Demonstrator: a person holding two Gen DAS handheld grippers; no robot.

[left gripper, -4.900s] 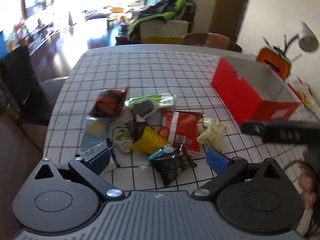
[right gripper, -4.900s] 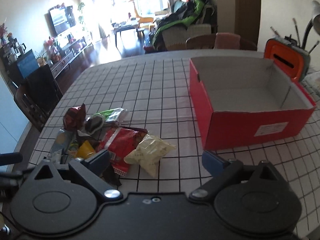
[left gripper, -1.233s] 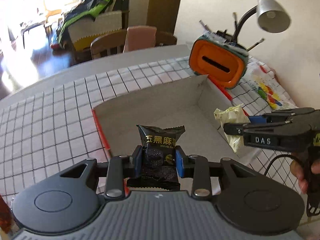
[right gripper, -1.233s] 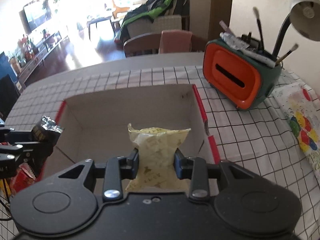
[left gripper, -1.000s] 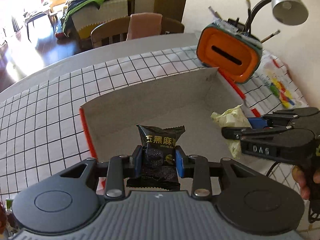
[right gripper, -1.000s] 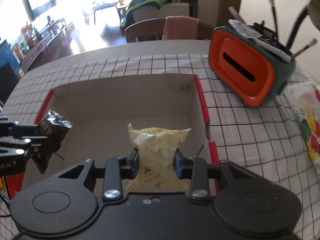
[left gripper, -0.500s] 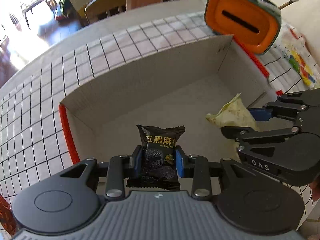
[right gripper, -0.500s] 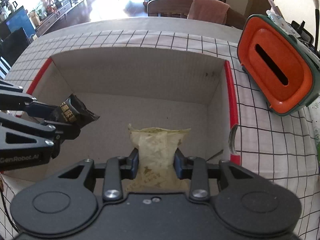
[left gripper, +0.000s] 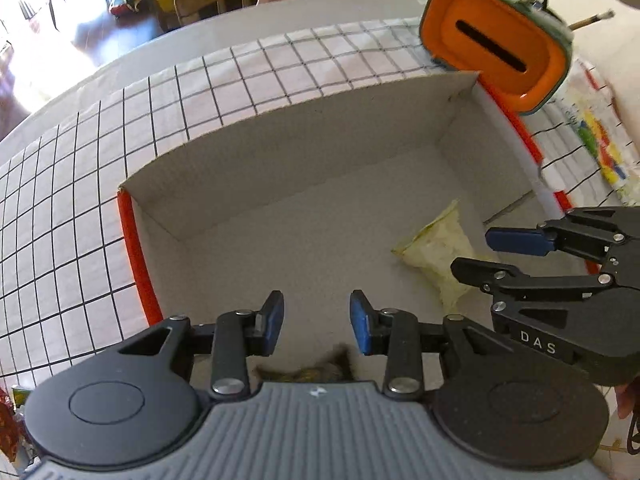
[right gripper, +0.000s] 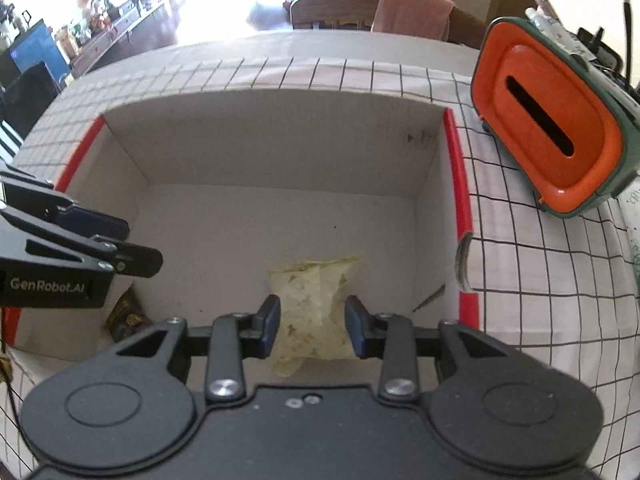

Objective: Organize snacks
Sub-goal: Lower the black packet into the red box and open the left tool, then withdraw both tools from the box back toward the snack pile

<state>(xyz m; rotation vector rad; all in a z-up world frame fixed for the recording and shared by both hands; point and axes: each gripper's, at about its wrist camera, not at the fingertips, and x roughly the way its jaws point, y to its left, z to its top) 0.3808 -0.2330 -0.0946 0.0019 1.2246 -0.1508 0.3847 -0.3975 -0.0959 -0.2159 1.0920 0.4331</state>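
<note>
Both grippers hover over the red cardboard box [left gripper: 136,256] [right gripper: 460,184] with a grey inside. My left gripper [left gripper: 316,322] is open and empty; the black snack packet [left gripper: 308,372] lies on the box floor just below it, mostly hidden by the gripper body, and shows in the right wrist view [right gripper: 126,316] at the box's near left corner. My right gripper [right gripper: 312,322] is open; the pale yellow snack bag [right gripper: 312,300] [left gripper: 440,252] lies on the box floor between and below its pads. Each gripper shows in the other's view [left gripper: 516,256] [right gripper: 120,244].
An orange and green desk organizer [right gripper: 548,140] [left gripper: 496,48] with brushes stands right of the box on the checked tablecloth [left gripper: 60,208]. A colourful sheet [left gripper: 600,144] lies at the far right. Chairs [right gripper: 360,4] stand beyond the table. Other snacks [left gripper: 8,420] peek at the lower left.
Both grippers have opened. The black packet dropped from the left one and the yellow bag dropped from the right one onto the box floor.
</note>
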